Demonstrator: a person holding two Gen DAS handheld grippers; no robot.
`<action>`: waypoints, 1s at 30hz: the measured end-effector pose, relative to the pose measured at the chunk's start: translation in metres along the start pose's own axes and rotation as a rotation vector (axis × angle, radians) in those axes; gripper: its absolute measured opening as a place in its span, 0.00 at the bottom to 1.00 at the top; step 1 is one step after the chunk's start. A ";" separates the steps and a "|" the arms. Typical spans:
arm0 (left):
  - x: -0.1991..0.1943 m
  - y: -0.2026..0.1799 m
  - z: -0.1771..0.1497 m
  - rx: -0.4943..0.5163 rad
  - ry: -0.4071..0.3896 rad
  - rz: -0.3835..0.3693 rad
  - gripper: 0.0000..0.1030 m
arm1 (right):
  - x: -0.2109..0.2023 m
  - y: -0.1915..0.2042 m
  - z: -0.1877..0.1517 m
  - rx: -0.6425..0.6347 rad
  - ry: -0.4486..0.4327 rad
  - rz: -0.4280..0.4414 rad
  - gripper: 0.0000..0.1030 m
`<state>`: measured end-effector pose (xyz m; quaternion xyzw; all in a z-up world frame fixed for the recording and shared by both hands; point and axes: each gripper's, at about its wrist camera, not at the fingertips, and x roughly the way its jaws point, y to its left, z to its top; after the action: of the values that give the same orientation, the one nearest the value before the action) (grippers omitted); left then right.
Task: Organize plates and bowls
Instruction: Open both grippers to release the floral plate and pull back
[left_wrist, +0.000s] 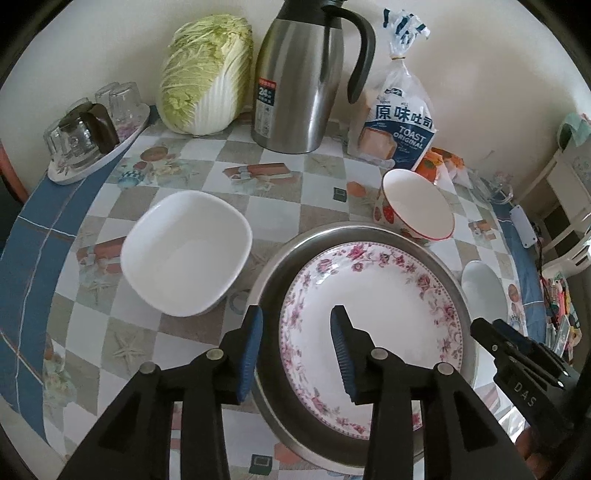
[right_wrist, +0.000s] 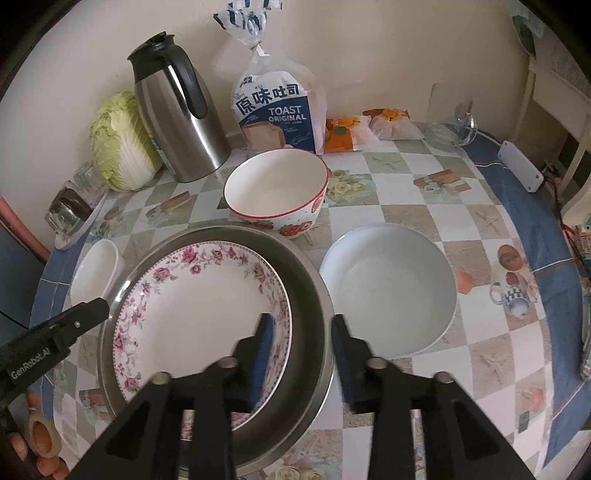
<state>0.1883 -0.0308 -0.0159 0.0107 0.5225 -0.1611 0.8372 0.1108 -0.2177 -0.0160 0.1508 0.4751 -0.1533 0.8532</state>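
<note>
A pink-flowered plate (left_wrist: 369, 314) (right_wrist: 192, 295) lies inside a wide steel dish (left_wrist: 273, 280) (right_wrist: 306, 280) on the checked tablecloth. My left gripper (left_wrist: 297, 314) stands open above the dish's left rim, one finger outside it and one over the flowered plate. Straddling the right rim, my right gripper (right_wrist: 302, 319) is open too. Neither pair of pads presses on anything. A white square bowl (left_wrist: 184, 251) (right_wrist: 96, 273) sits left of the dish. A strawberry-patterned bowl (left_wrist: 417, 206) (right_wrist: 277, 192) is behind it. A pale round bowl (right_wrist: 388, 288) (left_wrist: 480, 288) rests on the right.
Along the wall stand a cabbage (left_wrist: 207, 74), a steel thermos jug (left_wrist: 299, 81) and a toast bag (right_wrist: 277, 107). A tray of upturned glasses (left_wrist: 85, 136) is at the far left. Orange packets (right_wrist: 343, 133), a glass mug (right_wrist: 454, 122) and a white power strip (right_wrist: 521, 166) lie far right.
</note>
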 end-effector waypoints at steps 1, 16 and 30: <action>0.000 0.000 0.000 0.002 0.001 0.010 0.39 | -0.001 0.000 0.000 -0.003 -0.001 -0.003 0.46; -0.006 0.012 0.002 -0.014 -0.024 0.086 0.81 | -0.005 0.009 -0.002 -0.063 -0.019 0.007 0.84; -0.009 0.017 0.001 -0.042 -0.069 0.061 0.94 | -0.001 0.000 -0.004 -0.036 -0.032 0.007 1.00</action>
<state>0.1904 -0.0126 -0.0099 0.0033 0.4962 -0.1249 0.8592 0.1073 -0.2155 -0.0168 0.1349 0.4636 -0.1442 0.8638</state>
